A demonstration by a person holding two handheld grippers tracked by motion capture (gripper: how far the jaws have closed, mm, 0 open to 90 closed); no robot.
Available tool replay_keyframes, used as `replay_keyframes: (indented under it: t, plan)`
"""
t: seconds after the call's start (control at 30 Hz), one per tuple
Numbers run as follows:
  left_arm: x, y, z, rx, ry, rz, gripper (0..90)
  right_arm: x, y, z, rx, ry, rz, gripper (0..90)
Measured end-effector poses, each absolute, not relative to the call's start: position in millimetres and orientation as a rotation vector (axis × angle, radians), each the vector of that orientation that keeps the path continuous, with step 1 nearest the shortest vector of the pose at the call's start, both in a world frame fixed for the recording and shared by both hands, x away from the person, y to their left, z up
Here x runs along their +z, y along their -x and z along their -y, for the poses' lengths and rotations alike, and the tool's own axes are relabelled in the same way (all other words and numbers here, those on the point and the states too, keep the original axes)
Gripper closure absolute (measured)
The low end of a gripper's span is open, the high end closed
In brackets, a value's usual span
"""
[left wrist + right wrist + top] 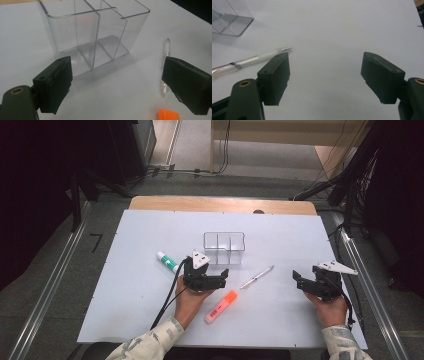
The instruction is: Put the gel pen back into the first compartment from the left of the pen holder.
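A: Clear organizer point(224, 248) is sitting empty mid-table, nothing going in yet. Left gripper point(221, 279) is hovering just in front of it, jaws spread wide, holding nothing.

B: Right gripper point(299, 281)?

A: Also gaping, empty, waiting well right. Pen point(257, 277), orange highlighter point(221, 307) and glue stick point(166, 261) are all lying loose on the table point(125, 300); all sorting looks left.

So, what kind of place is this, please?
Probably a lab or recording workspace, not a home. A white board covers the table, cables run along the floor behind, and a person holds the left gripper and right gripper.
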State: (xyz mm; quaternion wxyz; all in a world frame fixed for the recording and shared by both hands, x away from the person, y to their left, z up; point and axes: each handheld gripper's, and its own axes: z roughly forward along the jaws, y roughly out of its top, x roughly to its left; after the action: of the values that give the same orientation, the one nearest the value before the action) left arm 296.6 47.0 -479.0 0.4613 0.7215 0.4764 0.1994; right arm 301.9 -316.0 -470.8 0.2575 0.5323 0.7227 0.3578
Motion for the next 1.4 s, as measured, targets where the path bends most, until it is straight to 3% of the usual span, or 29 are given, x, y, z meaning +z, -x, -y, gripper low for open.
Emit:
replay_keyframes:
  t: [0.3, 0.83, 1.4]
  plan:
    - [-474.4, -308.0, -20.0, 0.457, -1.829, -1.118, 12.8, -470.9, -302.5, 316.6, 0.965, -1.447, -1.958, 21.8]
    - [-474.4, -318.0, 32.3, 0.547, -1.922, -0.986, 15.8, -470.8, -302.4, 316.6, 0.966, -1.441, -1.962, 21.8]
    - [-483.0, -346.7, 66.6, 0.421, -1.984, -0.940, 27.8, -471.0, -302.6, 317.3, 0.967, -1.440, -1.964, 21.8]
